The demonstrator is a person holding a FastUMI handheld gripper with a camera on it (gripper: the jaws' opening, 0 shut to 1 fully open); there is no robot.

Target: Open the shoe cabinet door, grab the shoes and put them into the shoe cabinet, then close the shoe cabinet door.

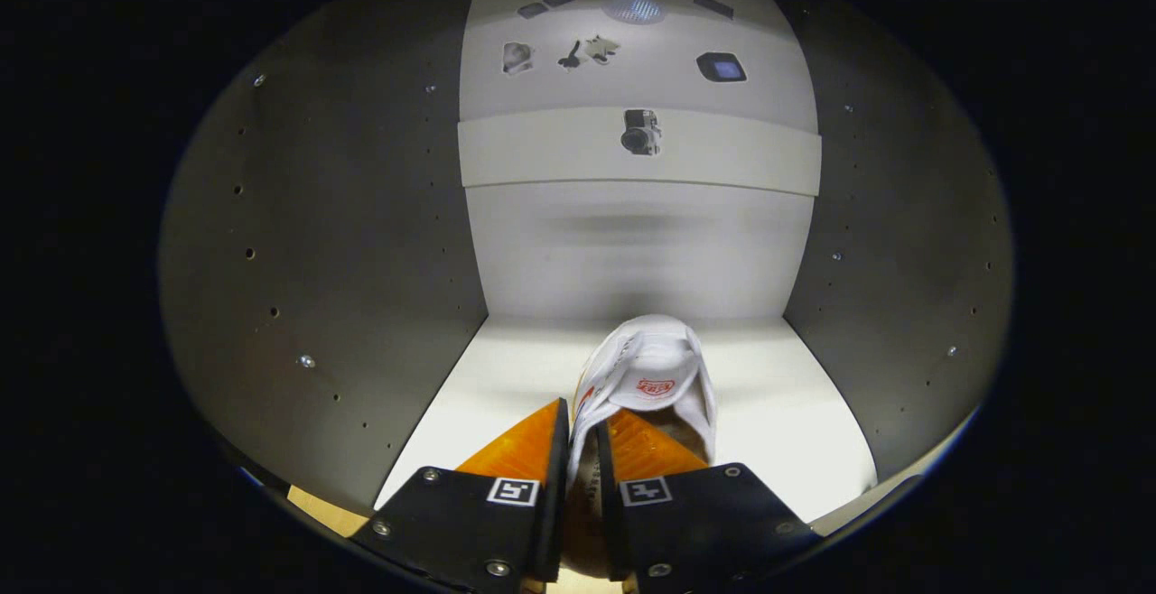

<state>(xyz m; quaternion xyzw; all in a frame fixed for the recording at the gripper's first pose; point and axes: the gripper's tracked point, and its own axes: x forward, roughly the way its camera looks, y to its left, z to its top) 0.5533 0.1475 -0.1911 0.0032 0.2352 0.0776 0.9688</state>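
— How many shoes were there, and where?

— One white shoe (652,377). It sat on the white floor of the shoe cabinet (506,368), about in the middle, toe pointing at the back wall. It had a little red mark on its tongue.

— What were the tongs doing?

— The gripper (582,436) had two orange fingers (528,450), and they were almost closed. The near side of the shoe was squeezed between them. One finger was outside the shoe and the other was poked down inside it. Both pressed on that thin wall. Each finger had one black plate behind it, and each plate had one small square tag.

— And around the shoe?

— Two grey side walls (343,260), one on each side of the shoe. They had lots of tiny holes and a few shiny screws. I could not count the holes well.

— What was past the shoe?

— The white back wall (632,251). Higher up above the shoe was one white shelf edge (560,156) going across. There were some small dark cutouts up there, around eight, but they were fuzzy. One round light spot (634,8) glowed near the top.

— Could you see the door?

— I could not tell.
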